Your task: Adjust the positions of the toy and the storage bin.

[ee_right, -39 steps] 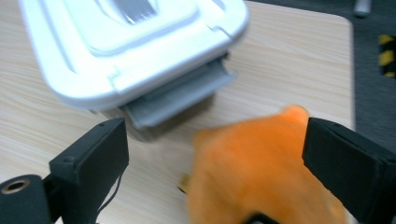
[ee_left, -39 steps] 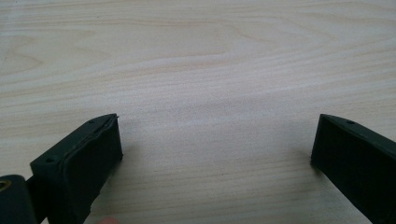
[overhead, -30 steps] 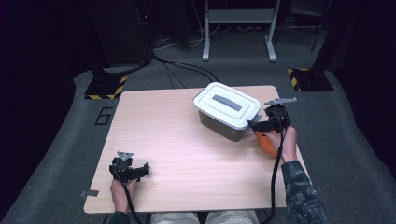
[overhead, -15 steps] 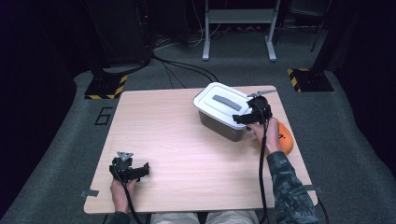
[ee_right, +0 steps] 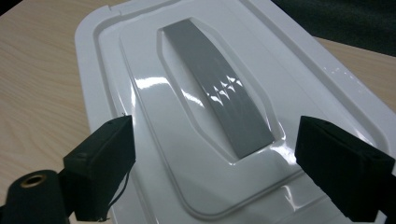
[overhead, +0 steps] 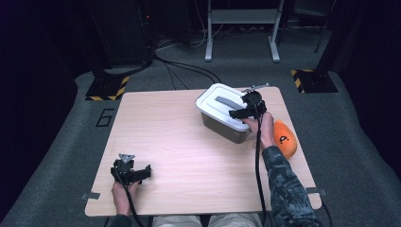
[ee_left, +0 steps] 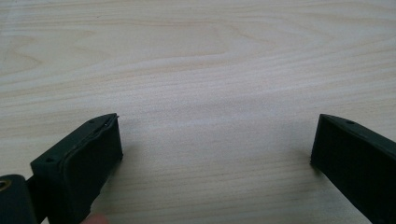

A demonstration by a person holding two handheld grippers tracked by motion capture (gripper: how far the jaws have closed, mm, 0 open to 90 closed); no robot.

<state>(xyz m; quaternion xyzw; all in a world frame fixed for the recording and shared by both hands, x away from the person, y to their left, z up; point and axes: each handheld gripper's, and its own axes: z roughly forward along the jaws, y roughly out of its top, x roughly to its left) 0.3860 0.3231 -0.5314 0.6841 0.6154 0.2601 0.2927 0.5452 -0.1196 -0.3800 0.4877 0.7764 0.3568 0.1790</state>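
Lidded white box (overhead: 222,112) upper right of frame, near bench (overhead: 179,142) far edge; bare bench centre-left; right tool (overhead: 236,113) over lid handle (ee_right: 217,100), jaws wide, just been closing, nothing gripped; left tool (overhead: 146,172) lower left, wide, empty; orange ball (overhead: 283,138) beside right wrist.

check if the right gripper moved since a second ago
Yes. In the high view the right gripper has gone left, from beside the box's right edge to above its white lid, leaving the orange thing uncovered. Its jaws have been closing slightly, nothing gripped.

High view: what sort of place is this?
Probably a lab or recording room: a lone wooden table on grey carpet, floor cables, and hazard-striped stand bases around it.
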